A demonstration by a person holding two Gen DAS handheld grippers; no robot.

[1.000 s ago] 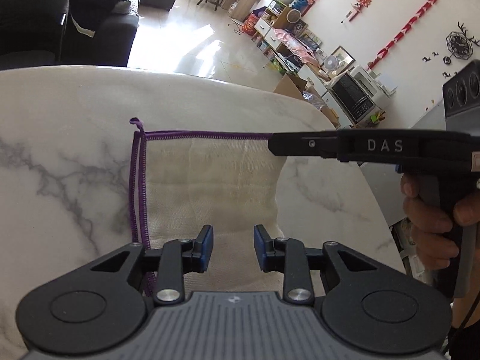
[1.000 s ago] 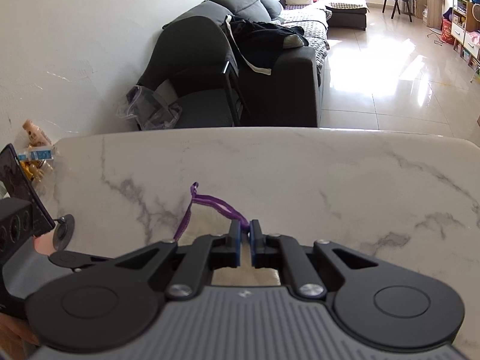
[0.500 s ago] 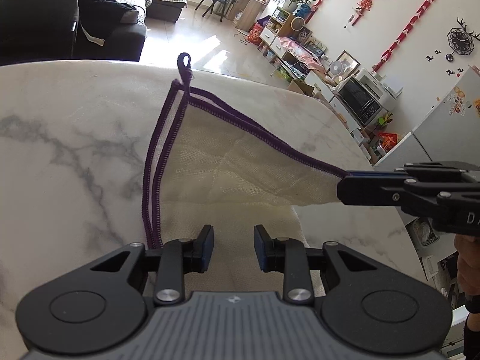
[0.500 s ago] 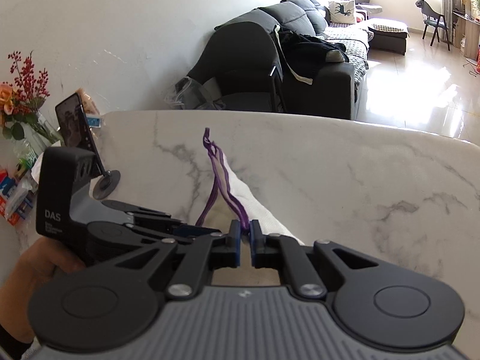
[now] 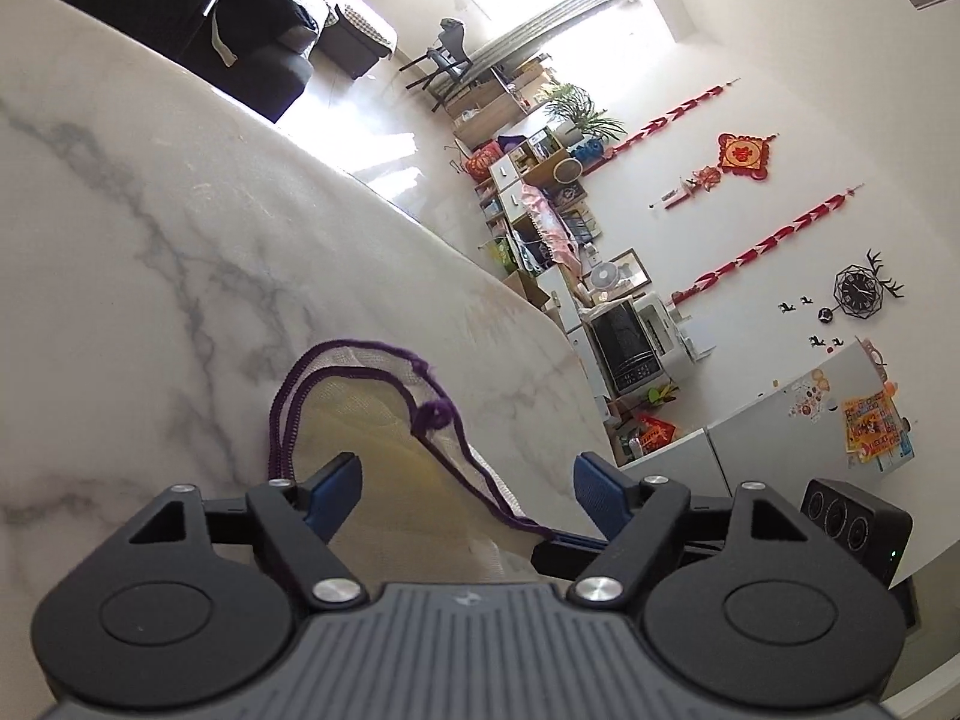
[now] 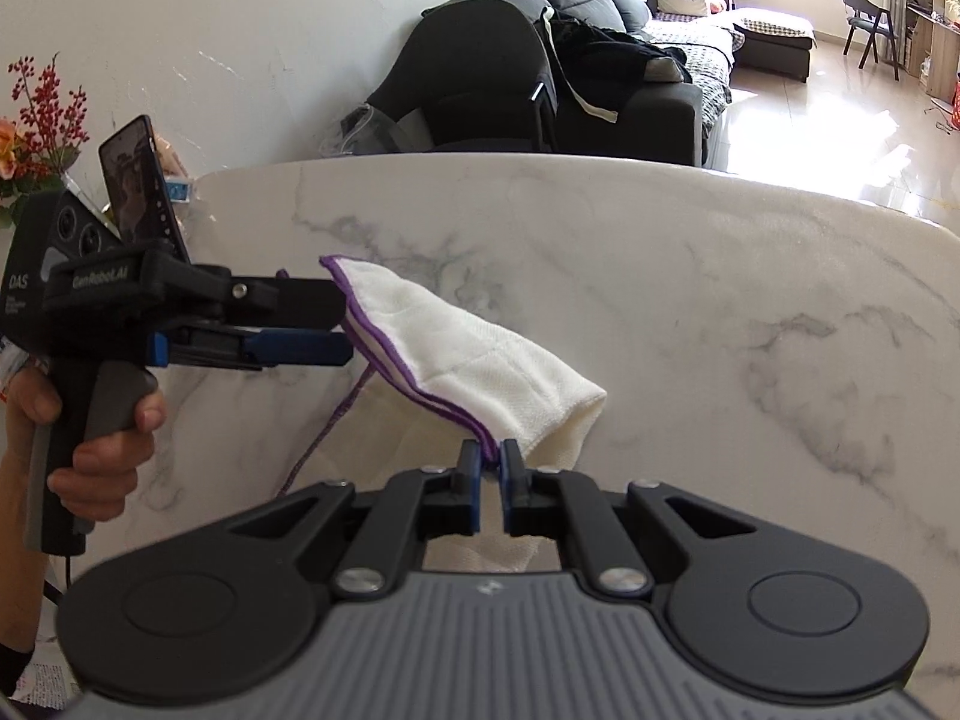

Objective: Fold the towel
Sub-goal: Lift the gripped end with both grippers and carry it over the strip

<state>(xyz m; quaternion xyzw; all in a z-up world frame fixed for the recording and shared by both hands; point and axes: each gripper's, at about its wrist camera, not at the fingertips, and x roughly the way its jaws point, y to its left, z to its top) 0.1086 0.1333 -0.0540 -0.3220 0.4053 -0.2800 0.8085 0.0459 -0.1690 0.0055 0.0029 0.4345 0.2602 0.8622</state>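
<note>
— What carries everything?

— A white marble table with grey veins. A dark sofa stands past its far edge, at about twelve o'clock in the right wrist view.

— And the towel?

— The cream towel, purple-stitched along its edge, is doubled over and lifted off the table, strung between the two tools. Its fold hangs at three o'clock from the right tongs.

— The right tongs?

— The right tongs are clamped on a purple corner of the towel.

— The left?

— The left tongs stand wide apart, the towel's hem loop lying between them. From the right wrist view, at nine o'clock, they seem to sit at the towel's far edge, though contact is unclear.
</note>
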